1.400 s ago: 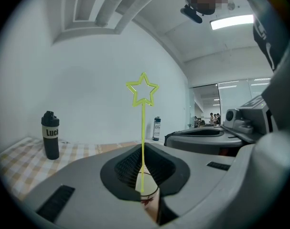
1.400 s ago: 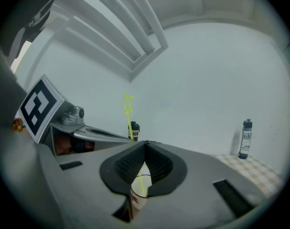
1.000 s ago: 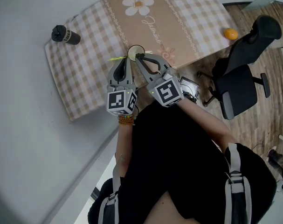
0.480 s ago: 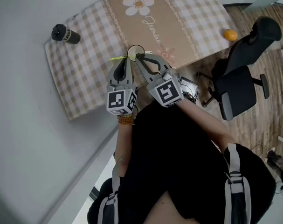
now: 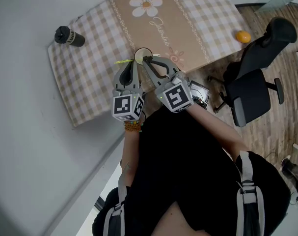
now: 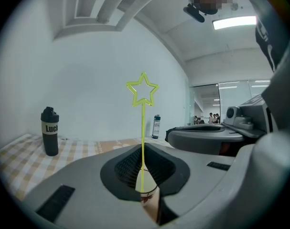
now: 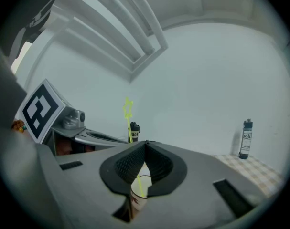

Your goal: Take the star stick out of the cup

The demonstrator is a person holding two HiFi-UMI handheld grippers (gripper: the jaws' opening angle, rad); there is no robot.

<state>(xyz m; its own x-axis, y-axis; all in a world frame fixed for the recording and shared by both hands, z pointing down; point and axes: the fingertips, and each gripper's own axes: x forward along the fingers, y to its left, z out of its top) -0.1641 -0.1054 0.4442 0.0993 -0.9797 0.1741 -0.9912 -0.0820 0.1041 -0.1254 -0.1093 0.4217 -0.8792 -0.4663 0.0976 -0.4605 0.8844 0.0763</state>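
A person at a table spread with a beige-and-white checked cloth (image 5: 90, 68) brings two hand-held grippers together over a small pale cup (image 5: 140, 52) near the cloth's front edge. The left gripper (image 5: 133, 63) has its jaws pressed together on the thin stem of the yellow plastic star stick (image 6: 143, 128), whose lower end sits inside the cup while its outlined star stands above the jaws. The right gripper (image 5: 145, 59) has its jaws closed at the cup's rim, the cup's wall showing just below its ribbed pads. A black cylindrical bottle (image 5: 68, 36) stands well apart at the cloth's far left corner. A small orange ball (image 5: 243, 36) rests at the far right edge, near a black office chair (image 5: 252, 92) on the wooden floor.
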